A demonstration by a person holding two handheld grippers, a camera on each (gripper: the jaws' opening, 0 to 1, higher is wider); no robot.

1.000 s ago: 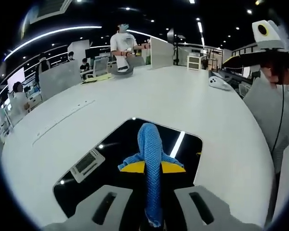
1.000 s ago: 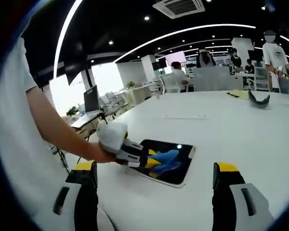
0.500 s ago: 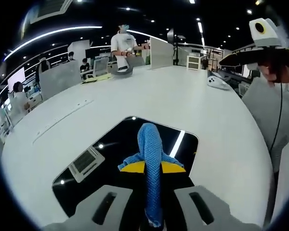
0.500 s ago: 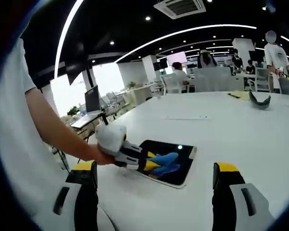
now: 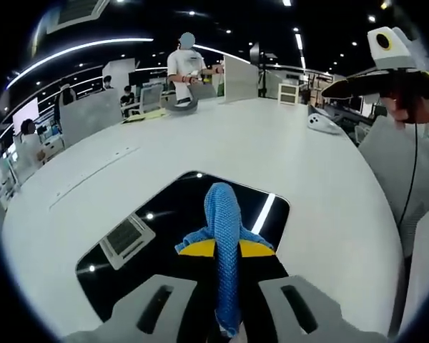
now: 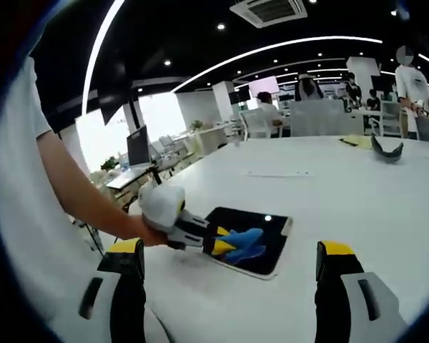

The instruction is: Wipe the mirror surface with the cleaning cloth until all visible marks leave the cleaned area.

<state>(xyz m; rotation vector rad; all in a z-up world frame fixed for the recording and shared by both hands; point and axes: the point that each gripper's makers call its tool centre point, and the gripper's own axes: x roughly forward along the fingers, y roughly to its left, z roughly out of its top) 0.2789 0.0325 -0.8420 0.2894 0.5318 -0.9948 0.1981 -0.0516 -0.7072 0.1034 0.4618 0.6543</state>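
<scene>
Left claw (image 5: 225, 286) pinches the blue cloth (image 5: 224, 221), which drapes straight ahead onto the mirror (image 5: 136, 250) near the desk (image 5: 272, 143) edge; right claw (image 6: 229, 286) hangs spread, well apart.

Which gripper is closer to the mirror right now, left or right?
Left. The left gripper sits over the mirror, pressing the blue cloth onto it. The right gripper is open and held back off the mirror.
</scene>
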